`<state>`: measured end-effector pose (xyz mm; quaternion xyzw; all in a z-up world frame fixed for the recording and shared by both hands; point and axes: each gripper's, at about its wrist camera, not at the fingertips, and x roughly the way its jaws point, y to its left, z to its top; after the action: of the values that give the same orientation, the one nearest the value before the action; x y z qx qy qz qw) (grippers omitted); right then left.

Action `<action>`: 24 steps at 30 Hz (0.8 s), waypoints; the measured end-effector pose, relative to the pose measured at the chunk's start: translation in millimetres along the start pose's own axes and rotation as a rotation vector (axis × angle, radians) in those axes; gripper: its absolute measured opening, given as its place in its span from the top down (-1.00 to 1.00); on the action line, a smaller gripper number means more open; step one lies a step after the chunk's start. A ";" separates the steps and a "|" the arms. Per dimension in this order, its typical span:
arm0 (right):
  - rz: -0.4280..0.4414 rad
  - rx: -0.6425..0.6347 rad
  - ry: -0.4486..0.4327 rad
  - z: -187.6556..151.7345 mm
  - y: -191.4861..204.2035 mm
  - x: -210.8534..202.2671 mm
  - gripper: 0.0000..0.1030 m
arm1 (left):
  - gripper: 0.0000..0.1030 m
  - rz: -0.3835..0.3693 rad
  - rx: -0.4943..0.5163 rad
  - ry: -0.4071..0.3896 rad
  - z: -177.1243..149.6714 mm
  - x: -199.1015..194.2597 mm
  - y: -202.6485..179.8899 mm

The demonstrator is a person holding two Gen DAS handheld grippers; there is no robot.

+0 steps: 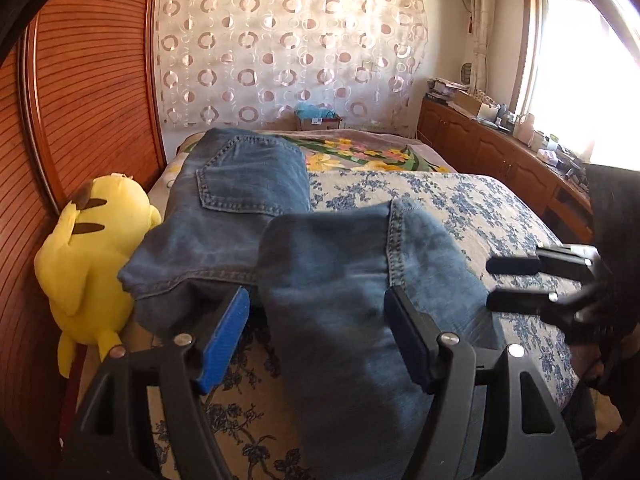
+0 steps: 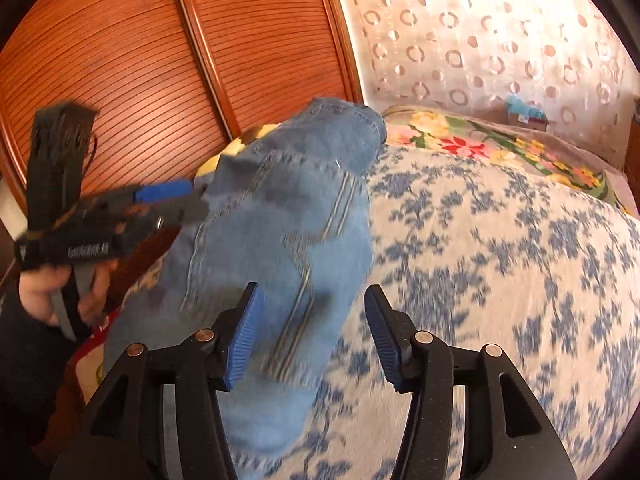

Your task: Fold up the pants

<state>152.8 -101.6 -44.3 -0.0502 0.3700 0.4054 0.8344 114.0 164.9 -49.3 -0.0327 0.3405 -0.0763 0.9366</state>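
Blue jeans (image 1: 248, 200) lie on the bed, their back pocket showing at the far end and a folded-over leg part in front. My left gripper (image 1: 320, 316) is open, and that folded denim lies between its blue pads without being pressed. At the right of this view my right gripper (image 1: 494, 284) hovers over the bedspread. In the right wrist view the jeans (image 2: 280, 220) are blurred. My right gripper (image 2: 314, 320) is open, with denim by its left pad and bedspread by its right pad. My left gripper (image 2: 188, 200) sits at the jeans' left edge, held by a hand (image 2: 40, 292).
The bed has a blue-flowered cover (image 1: 480, 208) and a bright floral blanket (image 1: 360, 152) at the far end. A yellow plush toy (image 1: 92, 248) lies at the bed's left edge against the wooden slatted wardrobe (image 1: 88, 80). A cluttered wooden sideboard (image 1: 500, 148) runs under the window at right.
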 end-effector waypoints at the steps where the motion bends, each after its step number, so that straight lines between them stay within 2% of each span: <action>1: 0.006 0.000 0.003 4.1 -0.7 3.5 -0.15 | -0.36 -0.002 -0.002 0.004 -1.1 2.3 0.6; 12: 0.081 0.041 0.027 32.5 -14.8 42.5 -0.36 | -0.36 -0.054 -0.032 0.047 -10.0 28.3 10.9; 24: 0.132 0.057 0.106 28.7 -25.4 79.3 -0.46 | -0.37 -0.063 -0.046 0.093 -24.4 44.0 11.3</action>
<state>219.0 -56.8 -81.4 -0.0234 0.4277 0.4454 0.7863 132.9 168.5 -97.1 -0.0613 0.3839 -0.0993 0.9160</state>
